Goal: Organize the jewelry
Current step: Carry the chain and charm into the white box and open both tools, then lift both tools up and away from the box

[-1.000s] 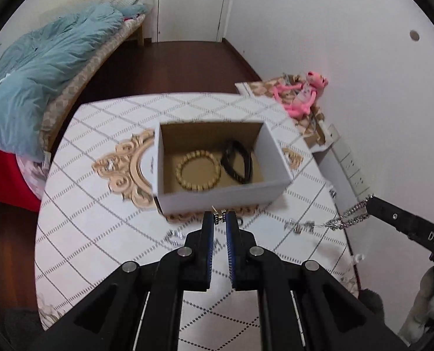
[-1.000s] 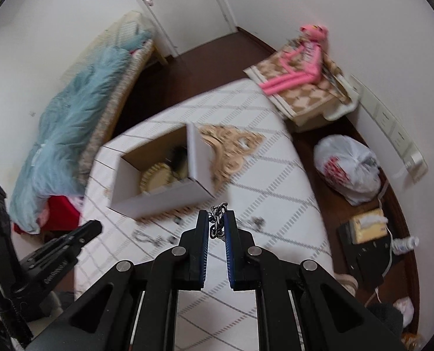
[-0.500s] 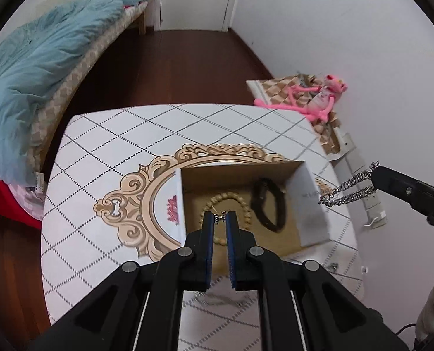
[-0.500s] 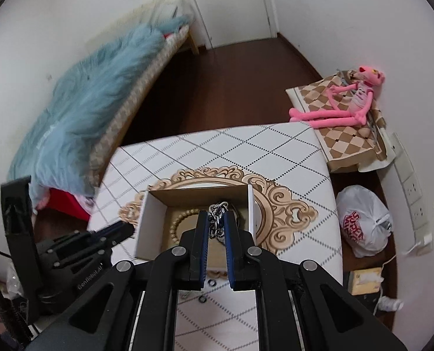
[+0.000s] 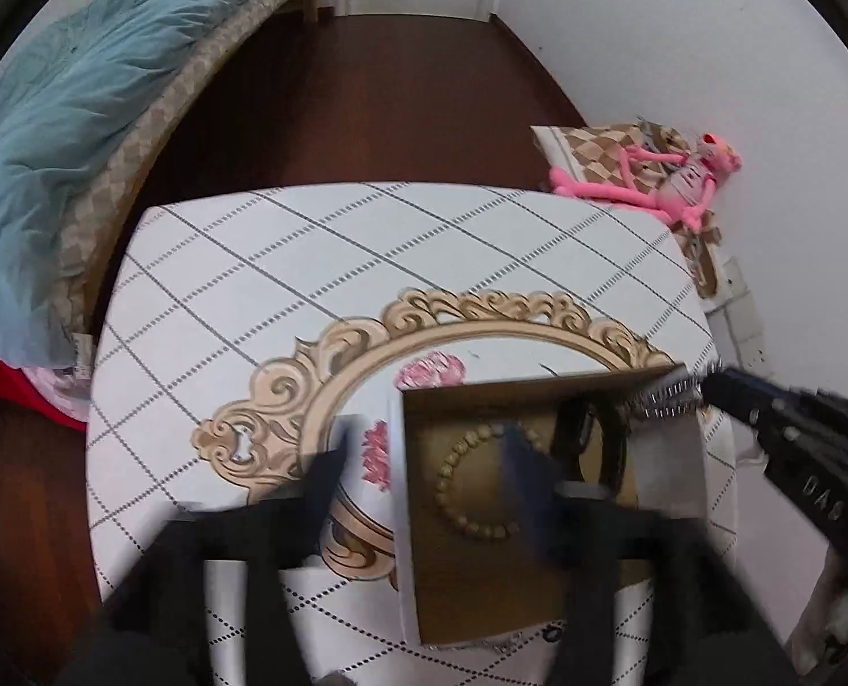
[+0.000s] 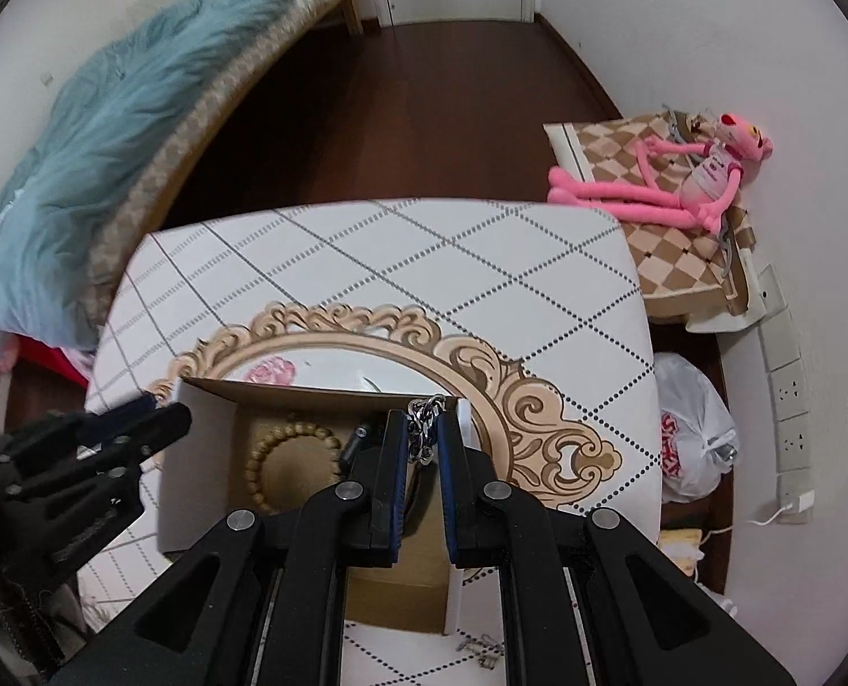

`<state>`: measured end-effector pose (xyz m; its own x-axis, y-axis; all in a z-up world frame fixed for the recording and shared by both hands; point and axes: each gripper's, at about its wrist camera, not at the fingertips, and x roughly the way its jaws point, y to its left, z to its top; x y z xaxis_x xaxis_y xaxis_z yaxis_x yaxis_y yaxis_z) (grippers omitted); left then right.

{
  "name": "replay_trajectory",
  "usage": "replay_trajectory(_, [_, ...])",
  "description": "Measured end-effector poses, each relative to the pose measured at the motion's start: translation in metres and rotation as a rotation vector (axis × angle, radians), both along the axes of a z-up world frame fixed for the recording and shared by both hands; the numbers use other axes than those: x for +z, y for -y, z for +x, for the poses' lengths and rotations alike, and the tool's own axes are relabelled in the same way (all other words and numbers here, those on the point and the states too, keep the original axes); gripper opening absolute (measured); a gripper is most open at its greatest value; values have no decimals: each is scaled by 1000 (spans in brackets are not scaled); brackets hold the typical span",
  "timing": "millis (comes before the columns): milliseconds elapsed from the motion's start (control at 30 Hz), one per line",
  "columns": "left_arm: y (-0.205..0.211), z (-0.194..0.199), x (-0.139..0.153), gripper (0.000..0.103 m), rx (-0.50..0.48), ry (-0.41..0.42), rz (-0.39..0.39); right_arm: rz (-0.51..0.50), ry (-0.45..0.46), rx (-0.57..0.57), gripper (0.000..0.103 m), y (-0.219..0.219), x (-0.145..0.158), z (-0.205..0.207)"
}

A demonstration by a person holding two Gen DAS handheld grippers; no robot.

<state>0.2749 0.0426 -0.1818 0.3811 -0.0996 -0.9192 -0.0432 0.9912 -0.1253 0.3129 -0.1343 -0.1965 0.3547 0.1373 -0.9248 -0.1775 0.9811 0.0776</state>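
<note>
A silver chain [image 6: 424, 429] is pinched by the right gripper [image 6: 423, 446] above the cardboard box's [image 6: 195, 446] right edge. The left gripper's [image 5: 424, 457] jaws have just been opening, spread wide, holding nothing.

White letters reading "DAS" stand on the side of the black plastic right gripper [image 5: 688, 394]. Red print on the white plastic bag [image 6: 688, 439] is too blurred to read.
</note>
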Motion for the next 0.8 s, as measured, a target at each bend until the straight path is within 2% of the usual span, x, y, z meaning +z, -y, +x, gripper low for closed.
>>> replay_trajectory(167, [-8,0,4,83,28,5,48,-16,-71,20,13,1,-13,-1])
replay_trajectory(200, [-9,-1,4,87,32,3,61,-12,-79,19,24,2,-13,-3])
replay_trajectory(233, [-11,-2,4,94,37,4,75,-5,-85,18,41,3,-12,-4])
replay_trajectory(300, [-14,-8,5,98,52,14,92,6,-83,15,58,6,-10,-9])
replay_trajectory(400, [-17,-17,6,101,75,31,122,-6,-79,8,62,10,-8,-19])
replay_trajectory(433, [-18,-20,5,102,82,32,133,-14,-78,9,75,11,-9,-22])
replay_trajectory(467, [-18,-23,5,102,85,33,138,-23,-79,5,82,12,-11,-26])
replay_trajectory(500, [-17,-27,4,103,87,38,147,-32,-80,0,94,13,-13,-29])
replay_trajectory(633, [-14,-39,-1,103,88,32,176,-75,-96,-11,96,13,-28,-42])
replay_trajectory(800, [-7,-52,-3,103,85,27,184,-78,-95,-26,101,12,-37,-55])
